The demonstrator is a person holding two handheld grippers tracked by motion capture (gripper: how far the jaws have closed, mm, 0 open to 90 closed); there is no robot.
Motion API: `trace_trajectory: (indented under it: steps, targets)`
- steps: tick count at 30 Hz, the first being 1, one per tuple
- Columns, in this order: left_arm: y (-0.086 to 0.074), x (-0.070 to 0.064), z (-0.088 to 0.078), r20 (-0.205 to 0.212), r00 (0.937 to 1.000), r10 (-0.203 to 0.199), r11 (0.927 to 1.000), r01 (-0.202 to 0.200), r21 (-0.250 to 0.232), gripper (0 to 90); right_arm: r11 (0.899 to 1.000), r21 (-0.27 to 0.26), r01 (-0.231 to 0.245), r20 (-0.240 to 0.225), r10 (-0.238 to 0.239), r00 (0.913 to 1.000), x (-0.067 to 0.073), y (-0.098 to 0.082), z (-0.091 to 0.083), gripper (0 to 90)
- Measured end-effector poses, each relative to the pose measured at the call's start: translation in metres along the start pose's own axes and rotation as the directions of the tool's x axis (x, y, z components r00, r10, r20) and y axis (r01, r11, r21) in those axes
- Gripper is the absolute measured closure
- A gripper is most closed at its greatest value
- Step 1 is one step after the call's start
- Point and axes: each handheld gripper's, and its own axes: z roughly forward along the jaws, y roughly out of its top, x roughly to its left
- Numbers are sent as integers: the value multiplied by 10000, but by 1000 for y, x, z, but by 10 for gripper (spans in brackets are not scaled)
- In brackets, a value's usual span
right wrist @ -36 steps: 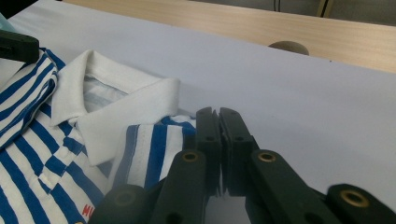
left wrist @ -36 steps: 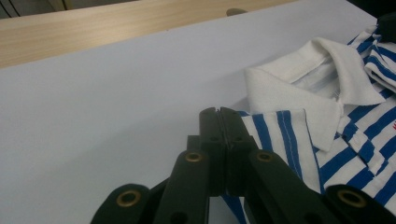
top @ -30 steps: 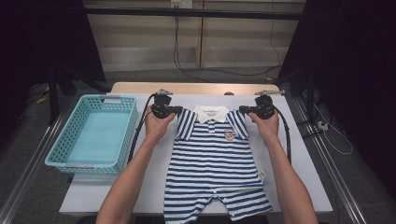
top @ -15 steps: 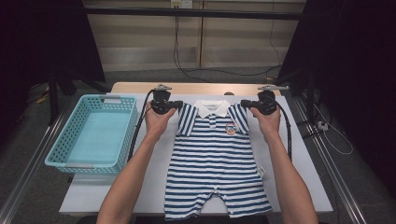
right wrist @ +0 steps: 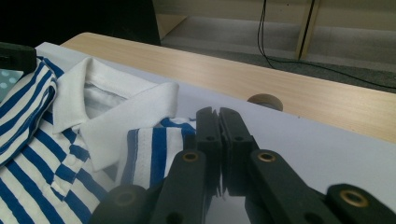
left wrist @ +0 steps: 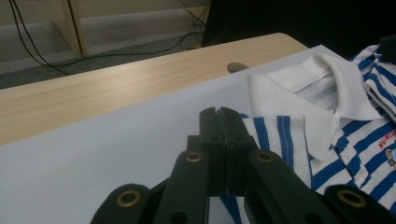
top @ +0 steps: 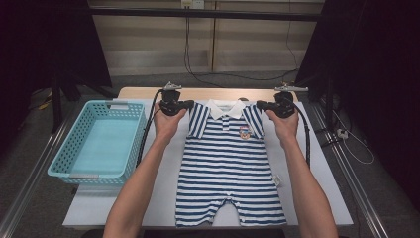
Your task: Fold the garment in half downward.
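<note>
Little has shifted since the earlier frames: the striped romper (top: 230,163) lies flat on the worktop (top: 317,163), each sleeve pinched by the left gripper (top: 187,104) and right gripper (top: 261,105) fingers. If only thin hem is caught, a sleeve could slip when lifted.

Wooden table (top: 148,93), grey floor (top: 29,163) — dark curtains (top: 376,74)
</note>
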Motion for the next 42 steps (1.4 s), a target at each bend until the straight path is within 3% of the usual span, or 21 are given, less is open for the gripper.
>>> trace_trajectory:
  steps: [1,6,7,10,11,16,17,18,25,26,27,28,42]
  targets:
    - [1,-1,1,-49,9997,-242,9990,240,-385,894,10000,-47,30,38,-30,10000,0,1,0,880]
    - [8,0,-2,-109,9999,2,9993,-6,-374,894,9999,-97,-32,94,32,10000,0,4,1,881]
    - [9,-2,-2,-111,9997,-230,9984,224,-524,894,10000,-81,3,93,-2,10000,0,5,1,881]
    - [12,0,-3,-143,9999,-58,9987,50,-507,894,9999,-142,15,146,-13,9999,0,7,2,880]
    - [12,-1,-2,-75,9997,-242,9976,237,-655,894,9999,-140,-25,128,27,9999,0,8,2,881]
    - [15,0,-2,-64,9996,-265,9975,261,-654,894,9997,-247,63,134,-60,9999,1,12,1,881]
    - [16,2,-3,-84,9999,-70,9986,65,-524,894,9996,-265,45,141,-41,9999,2,13,0,881]
    - [17,0,-3,-72,9997,-247,9975,242,-668,894,9997,-260,46,126,-43,9999,2,14,-1,881]
    - [24,-1,-8,-104,9998,-163,9964,154,-836,894,9994,-340,11,150,-6,9999,1,18,-4,881]
    - [25,1,-10,-128,9998,163,9982,-170,-578,894,9994,-359,-37,168,43,9998,1,18,-4,881]
    - [26,-2,-8,-108,9999,-123,9961,113,-874,893,9994,-351,-73,135,78,9999,1,19,-5,881]
    - [27,-2,-8,-112,9998,-153,9959,143,-889,894,9991,-413,-12,182,20,9998,1,19,-5,881]
    - [43,4,-16,-225,9997,9,9947,-32,-1024,894,9985,-543,85,278,-70,9996,5,34,-5,881]
